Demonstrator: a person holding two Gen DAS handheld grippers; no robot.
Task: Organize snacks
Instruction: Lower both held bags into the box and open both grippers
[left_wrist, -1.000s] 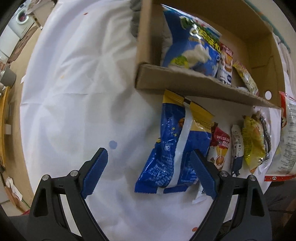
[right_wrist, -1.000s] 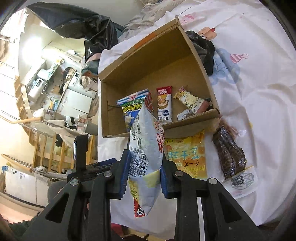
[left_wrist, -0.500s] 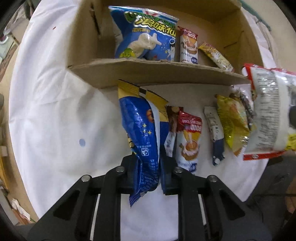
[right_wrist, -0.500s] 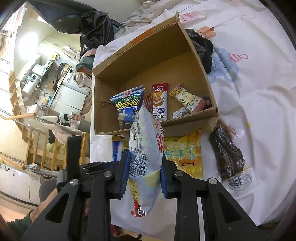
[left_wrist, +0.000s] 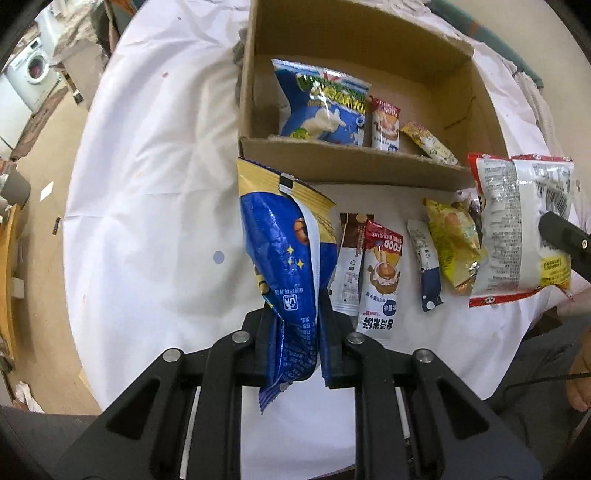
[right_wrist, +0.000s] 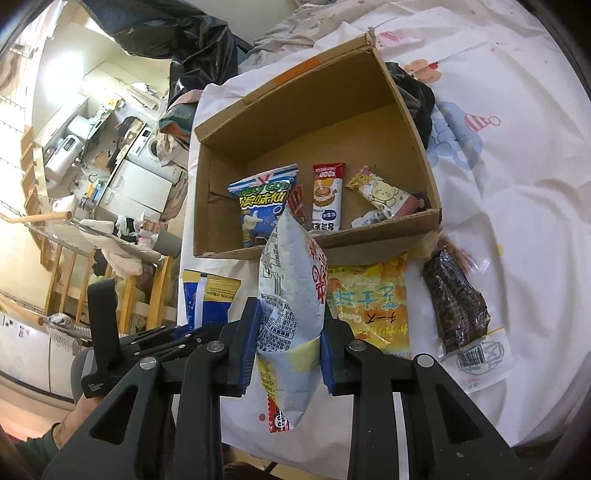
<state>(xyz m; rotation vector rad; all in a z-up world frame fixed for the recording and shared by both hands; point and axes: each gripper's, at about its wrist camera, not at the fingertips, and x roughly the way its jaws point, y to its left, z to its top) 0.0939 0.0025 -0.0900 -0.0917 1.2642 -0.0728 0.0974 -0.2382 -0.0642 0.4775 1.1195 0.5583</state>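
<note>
My left gripper (left_wrist: 293, 332) is shut on a blue and gold snack bag (left_wrist: 284, 251), which hangs lifted above the white cloth just in front of the cardboard box (left_wrist: 354, 166). My right gripper (right_wrist: 288, 339) is shut on a silver and red snack bag (right_wrist: 291, 291), held upright before the same cardboard box (right_wrist: 417, 122). That silver bag (left_wrist: 524, 225) also shows at the right of the left wrist view. Inside the box lie a blue chip bag (left_wrist: 325, 107), a red rice cake packet (left_wrist: 386, 123) and a small yellow packet (left_wrist: 428, 146).
On the cloth before the box lie a brown stick packet (left_wrist: 349, 266), a red rice cake packet (left_wrist: 382, 277), a white and blue stick (left_wrist: 424, 266) and a yellow chip bag (right_wrist: 369, 299). A dark snack in clear wrap (right_wrist: 456, 306) lies right. The table edge (left_wrist: 79, 295) drops off left.
My left gripper closed on the blue and gold bag and lifted it off the cloth. The right gripper kept its hold on the silver bag and barely moved.
</note>
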